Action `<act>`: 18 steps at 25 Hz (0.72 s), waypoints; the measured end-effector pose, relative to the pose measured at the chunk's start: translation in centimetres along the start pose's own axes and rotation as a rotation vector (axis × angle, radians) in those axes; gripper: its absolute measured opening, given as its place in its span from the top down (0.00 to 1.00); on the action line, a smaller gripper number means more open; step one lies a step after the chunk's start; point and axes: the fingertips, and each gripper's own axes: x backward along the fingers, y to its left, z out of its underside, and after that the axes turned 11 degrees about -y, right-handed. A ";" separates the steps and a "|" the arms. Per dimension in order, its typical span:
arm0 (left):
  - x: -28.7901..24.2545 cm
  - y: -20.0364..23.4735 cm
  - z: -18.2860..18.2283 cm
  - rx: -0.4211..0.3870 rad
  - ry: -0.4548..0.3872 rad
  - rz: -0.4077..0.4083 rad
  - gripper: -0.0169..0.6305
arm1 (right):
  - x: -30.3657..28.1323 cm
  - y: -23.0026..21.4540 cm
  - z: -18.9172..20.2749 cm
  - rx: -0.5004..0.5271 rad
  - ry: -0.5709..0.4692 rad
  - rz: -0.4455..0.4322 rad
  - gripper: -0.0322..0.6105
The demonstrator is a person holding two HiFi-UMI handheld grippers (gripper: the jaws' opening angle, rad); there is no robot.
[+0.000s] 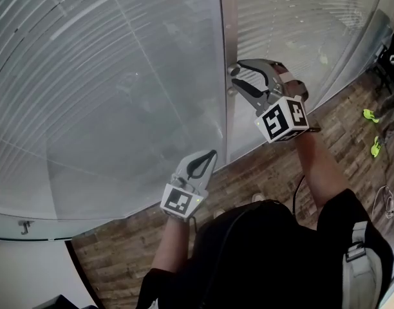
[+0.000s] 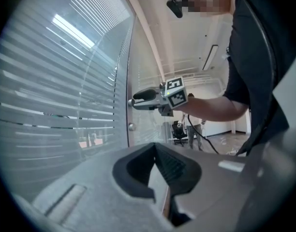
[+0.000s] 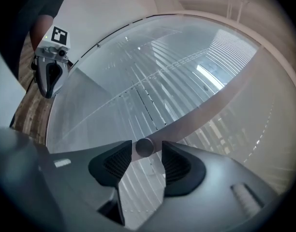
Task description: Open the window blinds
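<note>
Grey knob (image 3: 144, 147) | between right hand-held gripper (image 3: 147, 151) jaws (apart, not pressing)

Wooden floor (image 1: 110, 253), distant chair (image 2: 179, 129)

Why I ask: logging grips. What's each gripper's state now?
Left gripper: closed, empty.
Right gripper: jaws open around small round grey metal knob, not gripping.
</note>
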 end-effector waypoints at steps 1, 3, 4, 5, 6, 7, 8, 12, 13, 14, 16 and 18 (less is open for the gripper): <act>0.1 0.2 -0.1 -0.001 0.001 -0.003 0.97 | -0.2 0.0 0.1 0.012 0.007 -0.004 0.66; 0.3 0.6 -0.4 -0.008 -0.005 -0.013 0.97 | -0.5 0.0 0.2 0.021 0.014 -0.006 0.66; 0.6 0.9 -0.4 -0.010 -0.008 -0.020 0.97 | -0.6 0.0 0.2 0.022 0.016 -0.005 0.66; 0.8 1.1 -0.4 -0.013 -0.011 -0.028 0.97 | -0.7 0.0 0.2 0.023 0.019 -0.004 0.66; 1.1 1.4 -0.4 -0.020 -0.014 -0.034 0.97 | -0.7 0.1 0.2 0.026 0.023 -0.004 0.66; 1.3 1.6 -0.3 -0.029 -0.018 -0.038 0.97 | -0.8 0.1 0.3 0.032 0.029 -0.004 0.66; 1.5 1.9 -0.3 -0.035 -0.020 -0.041 0.97 | -0.9 0.1 0.4 0.041 0.037 -0.004 0.66; 1.9 2.2 -1.1 -0.031 -0.011 -0.052 0.97 | -1.3 -0.3 0.7 0.087 0.075 0.029 0.70; 2.1 2.3 -1.2 -0.034 -0.012 -0.052 0.97 | -1.3 -0.2 0.7 0.093 0.082 0.036 0.70; 2.2 2.4 -1.1 -0.039 -0.016 -0.053 0.97 | -1.3 -0.1 0.8 0.099 0.087 0.041 0.70; 2.3 2.5 -0.9 -0.052 -0.026 -0.051 0.97 | -1.4 0.0 0.8 0.107 0.097 0.047 0.74; 2.5 2.6 -0.9 -0.062 -0.030 -0.049 0.97 | -1.4 0.1 0.8 0.101 0.103 0.051 0.74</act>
